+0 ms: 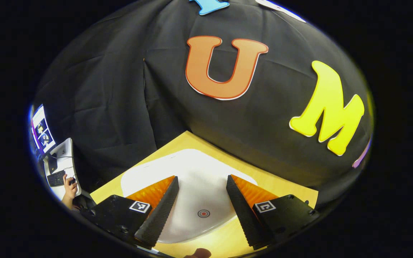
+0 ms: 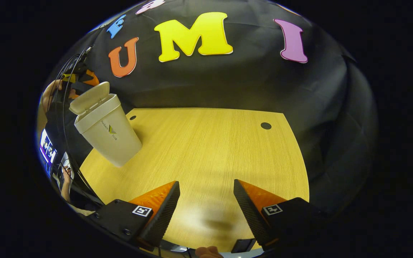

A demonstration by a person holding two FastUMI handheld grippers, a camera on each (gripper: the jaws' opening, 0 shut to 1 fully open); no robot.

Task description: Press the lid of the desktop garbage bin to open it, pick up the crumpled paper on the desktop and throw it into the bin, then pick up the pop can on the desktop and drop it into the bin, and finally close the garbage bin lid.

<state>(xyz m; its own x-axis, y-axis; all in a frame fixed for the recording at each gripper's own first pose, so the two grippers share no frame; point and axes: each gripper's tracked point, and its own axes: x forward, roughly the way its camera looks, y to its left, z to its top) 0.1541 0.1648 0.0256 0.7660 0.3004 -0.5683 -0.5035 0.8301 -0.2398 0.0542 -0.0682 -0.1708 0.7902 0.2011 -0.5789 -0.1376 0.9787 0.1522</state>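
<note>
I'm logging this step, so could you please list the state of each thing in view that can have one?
Garbage bin: upright on the table, open.
Bin lid: flipped up, tilted back; seen close from above in the left gripper view.
Left gripper: open, empty, poised over the lid.
Right gripper: open, empty, above bare table.

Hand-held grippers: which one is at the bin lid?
The left hand-held gripper: the white bin lid shows between its open fingers. The right hand-held gripper faces the tabletop, the bin off to one side.
</note>
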